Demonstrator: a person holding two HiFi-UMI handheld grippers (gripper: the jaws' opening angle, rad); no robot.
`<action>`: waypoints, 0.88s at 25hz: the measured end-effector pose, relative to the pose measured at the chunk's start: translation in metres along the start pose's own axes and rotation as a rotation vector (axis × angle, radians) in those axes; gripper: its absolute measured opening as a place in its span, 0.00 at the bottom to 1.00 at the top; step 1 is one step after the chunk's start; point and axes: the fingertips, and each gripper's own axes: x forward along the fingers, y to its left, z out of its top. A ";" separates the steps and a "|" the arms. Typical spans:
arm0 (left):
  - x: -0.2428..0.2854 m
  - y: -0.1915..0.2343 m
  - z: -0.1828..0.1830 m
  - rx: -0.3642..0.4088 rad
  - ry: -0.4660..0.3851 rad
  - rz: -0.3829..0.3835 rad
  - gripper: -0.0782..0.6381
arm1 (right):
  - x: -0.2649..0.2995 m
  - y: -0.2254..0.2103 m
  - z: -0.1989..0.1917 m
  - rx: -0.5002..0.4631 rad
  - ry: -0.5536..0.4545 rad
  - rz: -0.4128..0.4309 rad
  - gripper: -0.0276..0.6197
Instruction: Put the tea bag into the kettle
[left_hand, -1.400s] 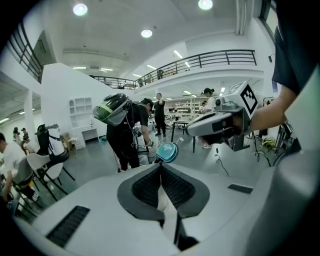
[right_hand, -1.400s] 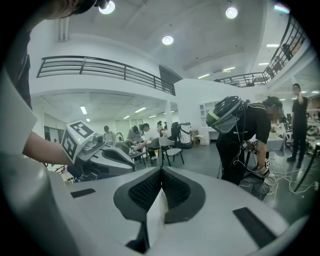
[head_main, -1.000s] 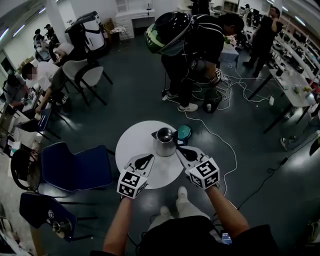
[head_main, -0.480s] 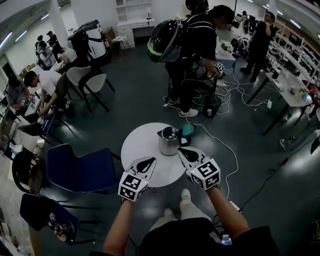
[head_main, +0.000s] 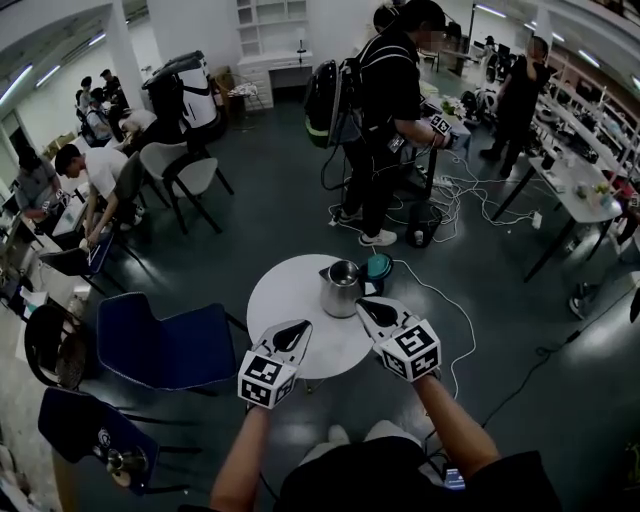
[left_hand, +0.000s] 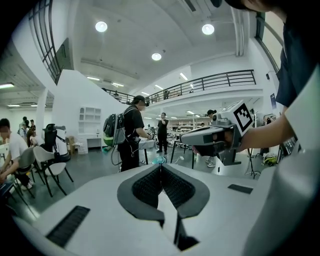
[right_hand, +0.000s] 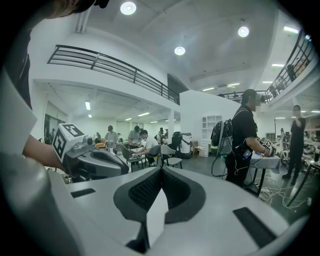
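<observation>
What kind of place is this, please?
Probably a big open lab or workshop: long desks loaded with gear, loose cables trailing beside them, and a railed upper gallery overhead.

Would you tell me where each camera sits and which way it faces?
Head view: on the person's head, facing steeply down at table and kettle; forearms, left tongs and right tongs show.
Left gripper view: on the left tongs, facing level across the hall; right tongs at right.
Right gripper view: on the right tongs, facing level; left tongs at left.
Shared: the person with a backpack.
</observation>
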 end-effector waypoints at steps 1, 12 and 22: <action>-0.002 -0.002 0.002 -0.004 -0.006 0.002 0.13 | -0.001 0.002 0.002 -0.006 0.001 0.004 0.07; 0.000 -0.025 0.019 -0.008 -0.045 0.029 0.13 | -0.028 -0.003 0.020 -0.042 -0.018 0.017 0.07; 0.003 -0.078 0.041 -0.010 -0.069 0.061 0.13 | -0.075 -0.008 0.032 -0.060 -0.046 0.056 0.07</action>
